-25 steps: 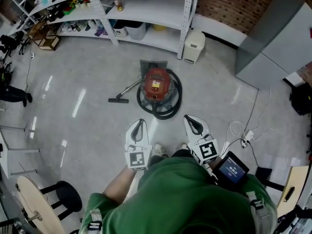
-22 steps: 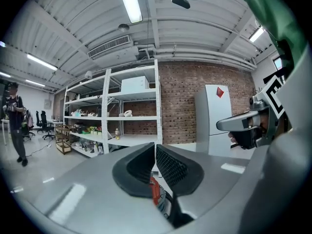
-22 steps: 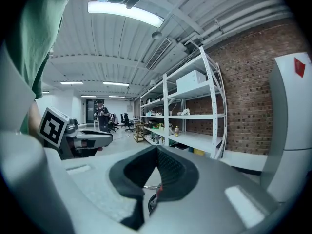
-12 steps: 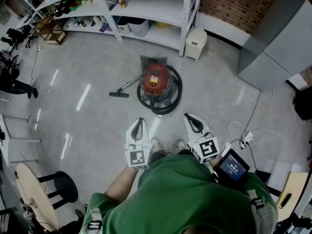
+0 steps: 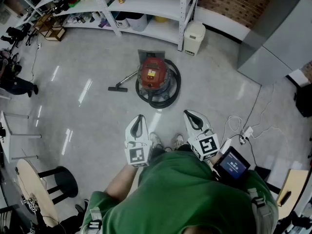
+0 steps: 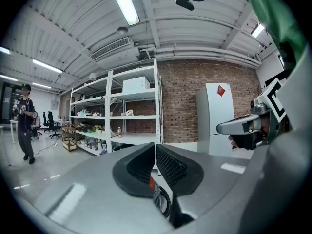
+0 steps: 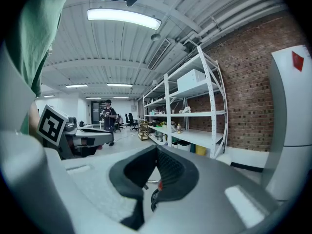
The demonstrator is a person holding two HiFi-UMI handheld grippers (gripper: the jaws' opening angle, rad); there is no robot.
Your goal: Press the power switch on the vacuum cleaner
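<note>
Grippers first: we are holding the left gripper (image 5: 140, 118) and right gripper (image 5: 187, 114) out in front, each with jaws pressed together on nothing. Well ahead, the vacuum (image 5: 154, 78) is sitting untouched on the floor (image 5: 87, 121), its hose (image 5: 168, 99) coiling around it.

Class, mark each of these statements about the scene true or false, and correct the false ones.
1. The red vacuum cleaner stands on the floor with a black hose coiled round it. True.
2. The right gripper is touching the vacuum cleaner. False: it hangs in the air well short of the vacuum cleaner.
3. The left gripper has its jaws together, holding nothing. True.
4. In the head view the floor nozzle lies to the right of the vacuum cleaner. False: it lies to its left.
</note>
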